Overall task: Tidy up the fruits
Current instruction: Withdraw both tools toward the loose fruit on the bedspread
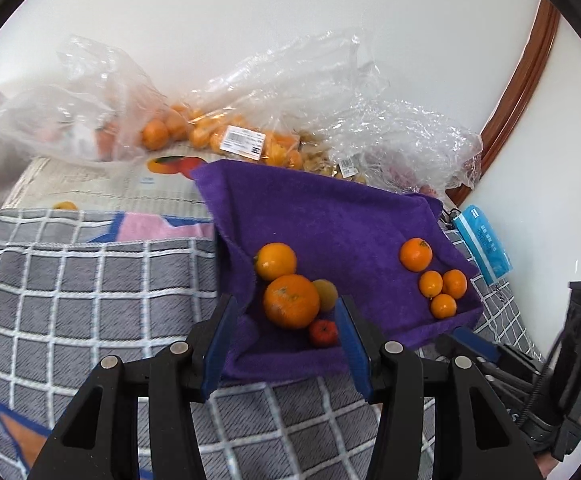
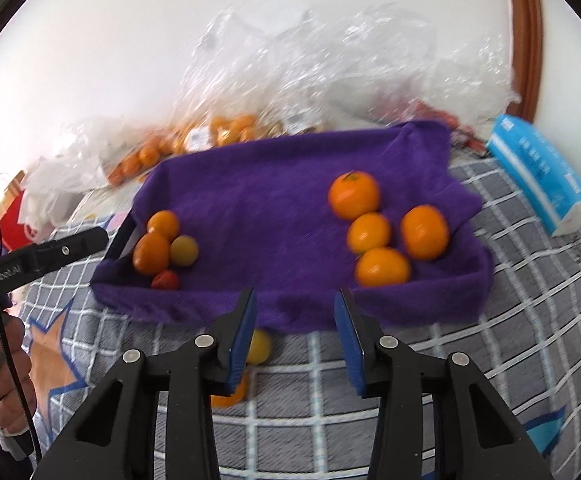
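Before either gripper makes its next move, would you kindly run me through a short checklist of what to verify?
1. Left gripper empty, jaws apart: ok.
2. Right gripper empty, jaws apart: ok.
3. All loose fruit on the purple towel: not ok; a yellow fruit and an orange fruit lie on the checked cloth.
4. Mixed left group sorted: not ok; a small red fruit sits among oranges.
5. Bagged fruit emptied: not ok.

fruit clusters [image 2: 382,228] left and right on towel [image 2: 258,200], bags [image 2: 290,76] seemingly behind
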{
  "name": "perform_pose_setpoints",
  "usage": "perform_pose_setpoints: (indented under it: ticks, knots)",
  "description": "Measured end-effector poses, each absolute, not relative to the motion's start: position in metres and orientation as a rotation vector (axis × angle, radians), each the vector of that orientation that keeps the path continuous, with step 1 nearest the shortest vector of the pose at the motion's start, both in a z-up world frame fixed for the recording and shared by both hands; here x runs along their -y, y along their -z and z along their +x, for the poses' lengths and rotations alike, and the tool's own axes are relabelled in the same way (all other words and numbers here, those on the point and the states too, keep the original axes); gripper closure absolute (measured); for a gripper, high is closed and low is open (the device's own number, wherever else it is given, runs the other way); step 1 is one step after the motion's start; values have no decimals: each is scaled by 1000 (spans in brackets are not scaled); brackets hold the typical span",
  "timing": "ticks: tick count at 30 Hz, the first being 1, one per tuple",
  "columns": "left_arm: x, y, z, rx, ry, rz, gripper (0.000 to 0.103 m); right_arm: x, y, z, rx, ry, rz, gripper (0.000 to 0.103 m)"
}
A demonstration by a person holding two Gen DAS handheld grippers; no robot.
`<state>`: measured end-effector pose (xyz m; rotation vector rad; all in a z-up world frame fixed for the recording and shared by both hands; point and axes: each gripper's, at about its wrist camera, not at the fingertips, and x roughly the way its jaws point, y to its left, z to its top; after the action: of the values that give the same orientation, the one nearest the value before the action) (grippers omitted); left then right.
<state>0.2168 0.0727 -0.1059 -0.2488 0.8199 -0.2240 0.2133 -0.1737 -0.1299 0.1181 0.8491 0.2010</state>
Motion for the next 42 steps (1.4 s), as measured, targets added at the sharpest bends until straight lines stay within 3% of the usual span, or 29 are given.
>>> perform_pose_setpoints:
  ticks: [7, 15, 18, 28, 42]
  knots:
    - [-97, 111, 193, -813, 207, -276, 55, 157, 147, 212, -926, -239, 165, 71]
    - [-116, 118, 184, -820, 194, -334, 55, 155, 164, 220, -998, -235, 242, 72]
    - [-120, 118, 183, -818, 200, -356, 55, 157, 166, 224, -1013, -222, 260, 78]
    - [-110, 125, 173, -836, 202, -352, 55, 177, 141, 197, -936, -140, 151, 78]
    - [-82, 164, 138, -927, 110, -246, 55, 194, 167, 170, -877, -148, 73, 78]
